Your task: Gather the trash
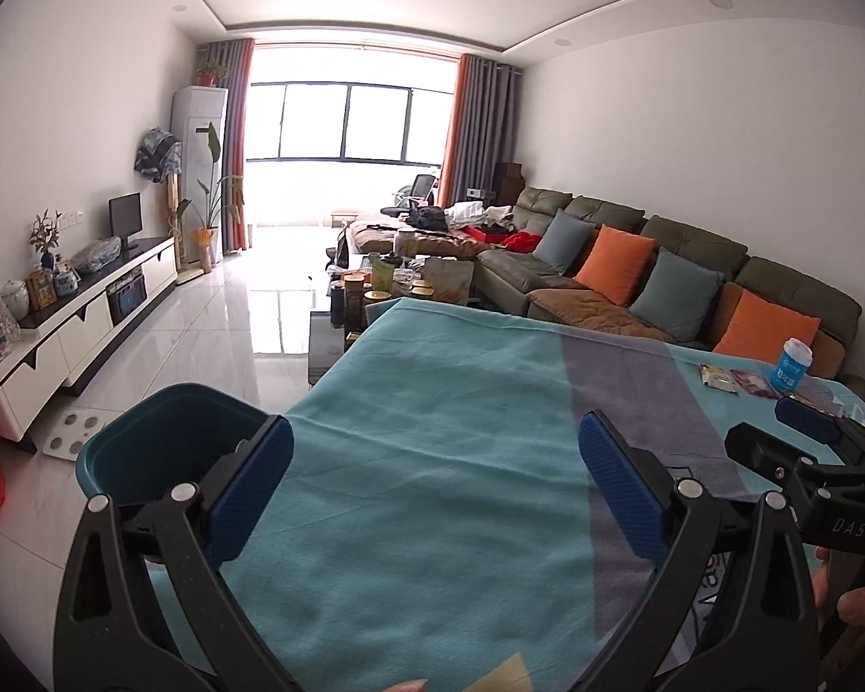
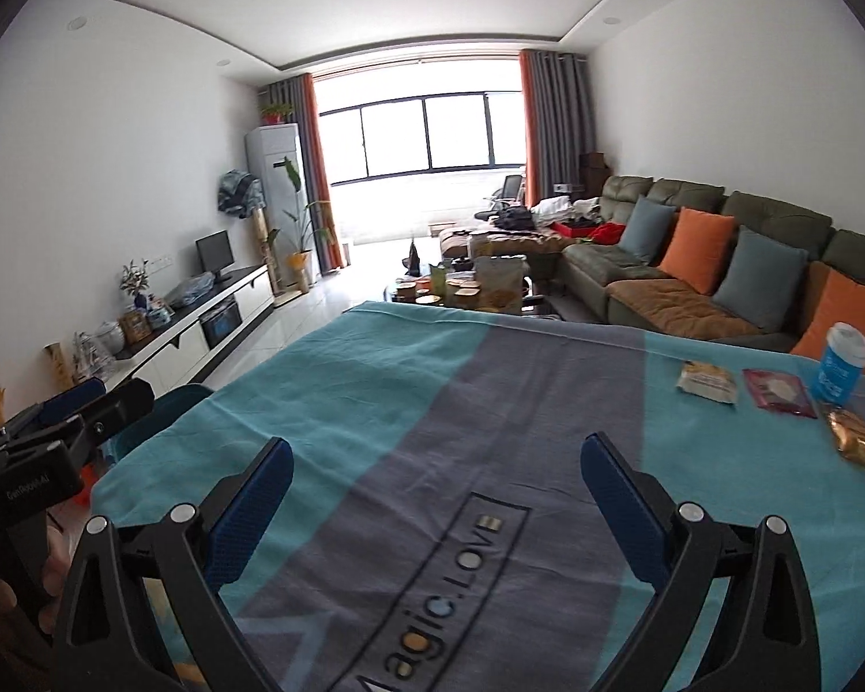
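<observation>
While both my grippers, left gripper (image 1: 435,461) and right gripper (image 2: 435,481), hover spread wide and empty over the bench (image 2: 375,380), I see the wrappers (image 2: 708,382) and blue cup (image 2: 842,366) at two o'clock and the bin (image 1: 161,438) at nine.

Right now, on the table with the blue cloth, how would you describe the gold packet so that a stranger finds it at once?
Start at the table covered by the teal and grey cloth and go to its far right side, near the sofa. A blue cup stands there with flat wrappers beside it. The gold packet lies nearest the right edge, just in front of the cup: the only shiny, crumpled one.
</observation>
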Available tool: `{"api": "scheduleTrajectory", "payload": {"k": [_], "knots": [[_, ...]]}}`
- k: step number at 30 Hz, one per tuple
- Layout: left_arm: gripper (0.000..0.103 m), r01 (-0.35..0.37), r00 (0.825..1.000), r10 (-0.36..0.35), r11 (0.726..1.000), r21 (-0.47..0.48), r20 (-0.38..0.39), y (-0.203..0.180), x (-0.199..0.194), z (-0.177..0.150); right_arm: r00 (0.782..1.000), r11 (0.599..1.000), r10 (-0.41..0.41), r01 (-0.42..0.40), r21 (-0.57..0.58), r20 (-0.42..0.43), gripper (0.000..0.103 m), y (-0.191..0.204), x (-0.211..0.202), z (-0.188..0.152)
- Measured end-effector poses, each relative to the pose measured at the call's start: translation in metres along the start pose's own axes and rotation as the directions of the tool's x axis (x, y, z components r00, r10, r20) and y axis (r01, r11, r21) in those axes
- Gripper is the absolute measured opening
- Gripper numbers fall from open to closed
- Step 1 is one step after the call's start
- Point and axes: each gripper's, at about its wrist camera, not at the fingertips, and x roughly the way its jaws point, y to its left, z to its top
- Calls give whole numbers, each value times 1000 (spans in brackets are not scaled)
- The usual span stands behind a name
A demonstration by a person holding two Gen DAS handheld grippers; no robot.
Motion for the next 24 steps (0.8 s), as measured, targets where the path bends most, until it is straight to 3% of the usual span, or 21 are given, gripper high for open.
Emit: {"api": "scheduleTrajectory", "payload": {"k": [12, 24], "knots": [[98, 9, 996, -16, 997, 81, 89, -47, 4, 5, 985, 988, -147, 141, 69, 95, 96, -39, -34, -12], [98, 34, 990, -51, 991, 130, 130, -77, 8, -4, 971, 979, -197, 187, 85, 132, 96, -51, -56, -18]]}}
